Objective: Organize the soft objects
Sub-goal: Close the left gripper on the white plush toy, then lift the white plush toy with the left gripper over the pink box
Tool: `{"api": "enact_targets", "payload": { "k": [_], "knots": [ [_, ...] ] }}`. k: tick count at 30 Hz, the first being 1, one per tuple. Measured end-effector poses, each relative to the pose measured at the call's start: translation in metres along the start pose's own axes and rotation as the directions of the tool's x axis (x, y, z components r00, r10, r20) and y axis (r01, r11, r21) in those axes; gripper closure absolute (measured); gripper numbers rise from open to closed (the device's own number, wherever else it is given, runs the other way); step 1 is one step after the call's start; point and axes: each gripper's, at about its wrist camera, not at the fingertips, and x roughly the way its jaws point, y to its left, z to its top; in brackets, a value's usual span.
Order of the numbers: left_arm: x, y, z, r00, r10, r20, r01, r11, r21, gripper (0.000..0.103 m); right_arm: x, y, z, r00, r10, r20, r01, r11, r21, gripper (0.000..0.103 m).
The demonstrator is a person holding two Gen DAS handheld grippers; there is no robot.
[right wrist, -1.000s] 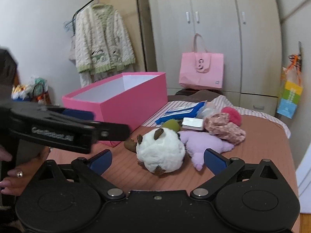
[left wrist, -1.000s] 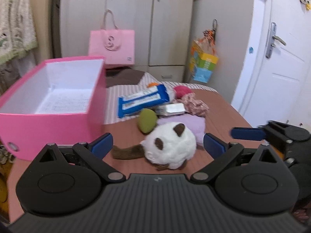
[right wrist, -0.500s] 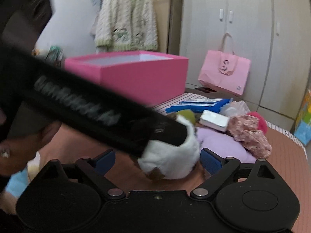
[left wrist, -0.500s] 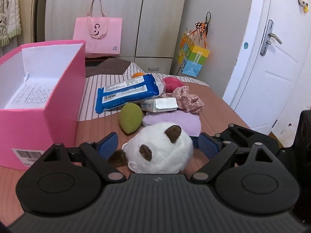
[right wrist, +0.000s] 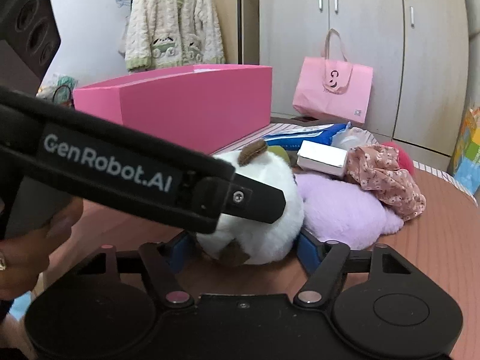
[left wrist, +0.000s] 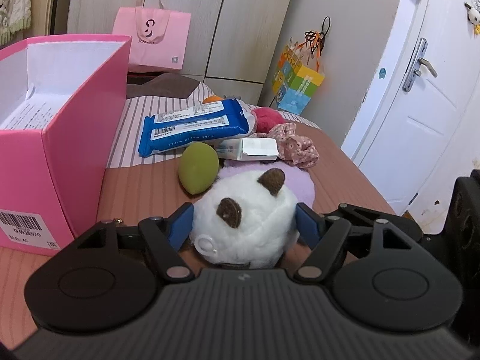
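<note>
A home bedroom: tall grey built-in wardrobe doors (left wrist: 246, 21) at twelve o'clock, a cream knitted cardigan (right wrist: 174, 21) hanging at eleven, a striped bedspread (left wrist: 144, 111) underneath.

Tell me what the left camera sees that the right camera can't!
Only the left wrist view shows the white door, the green ball, the orange thing and the inside of the pink box. Only the right wrist view shows the cardigan, a hand and the side of the left gripper. Both show the white plush, purple plush, blue wipes, small white box, floral cloth, red pom and pink bag.
</note>
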Motion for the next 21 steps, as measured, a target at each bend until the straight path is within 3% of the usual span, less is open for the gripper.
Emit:
{"api": "enact_targets", "payload": {
  "k": [6,11,15,21],
  "knots": [
    [-0.008,-0.007,-0.003,1.0,0.025,0.007,-0.025,1.0,0.005,0.033,-0.005,0.008,-0.002,0.999,-0.029,0.025,0.028,1.0,0.012,0.035],
    [-0.018,-0.012,-0.005,0.999,0.045,-0.015,-0.045,0.999,0.016,0.033,-0.007,0.018,0.006,0.998,-0.057,-0.006,0.057,0.998,-0.014,0.035],
    [-0.032,-0.016,-0.005,0.991,0.094,-0.09,-0.094,0.996,0.004,0.033,-0.014,0.024,0.011,0.999,-0.014,-0.032,0.014,1.0,0.0,0.035],
    [-0.061,-0.017,-0.009,0.989,0.121,-0.09,-0.119,0.993,0.028,0.033,-0.027,0.04,0.018,0.998,0.045,-0.044,-0.044,0.999,0.016,0.035]
  ]
}}
